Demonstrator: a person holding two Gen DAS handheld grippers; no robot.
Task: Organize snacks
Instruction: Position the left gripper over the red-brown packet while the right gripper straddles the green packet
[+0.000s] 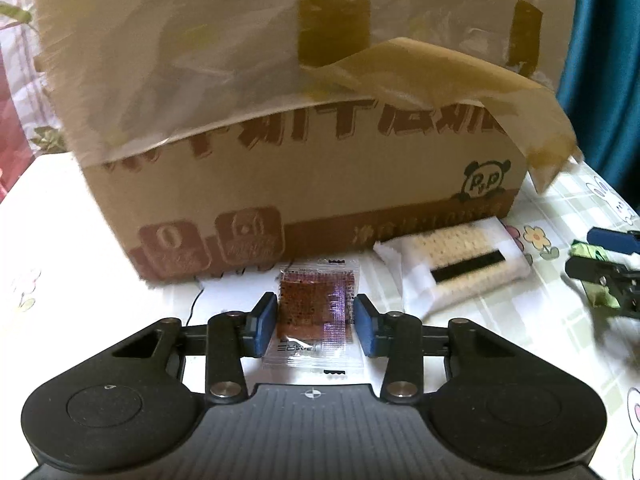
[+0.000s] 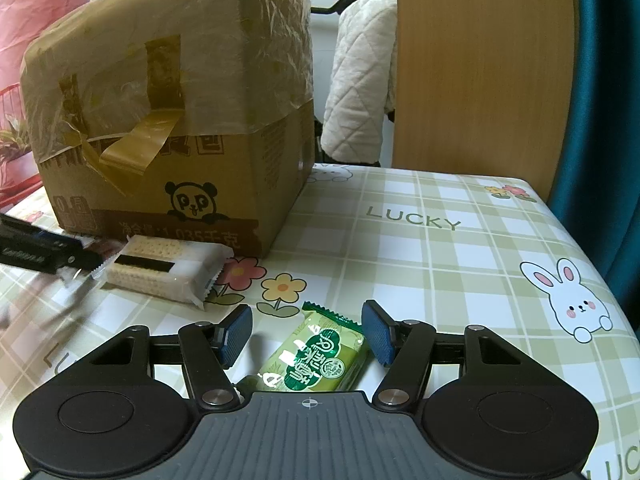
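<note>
My left gripper (image 1: pixel 316 322) is shut on a clear packet with a dark red-brown snack (image 1: pixel 314 312), held just in front of the cardboard box (image 1: pixel 304 188). My right gripper (image 2: pixel 308 334) is open around a green wrapped snack (image 2: pixel 316 360) that lies on the tablecloth between its fingers; the right pad is close to the wrapper. A white packet of cream crackers (image 1: pixel 456 264) lies by the box's front right corner; it also shows in the right wrist view (image 2: pixel 160 272). The right gripper with the green snack shows at the left wrist view's right edge (image 1: pixel 600 276).
The taped box (image 2: pixel 172 120) has loose brown tape hanging off its front. The table (image 2: pixel 440 248) has a green checked cloth with rabbits and flowers. A wooden panel (image 2: pixel 480 68) and a teal curtain (image 2: pixel 608 120) stand behind the table. My left gripper's arm (image 2: pixel 36 252) shows at left.
</note>
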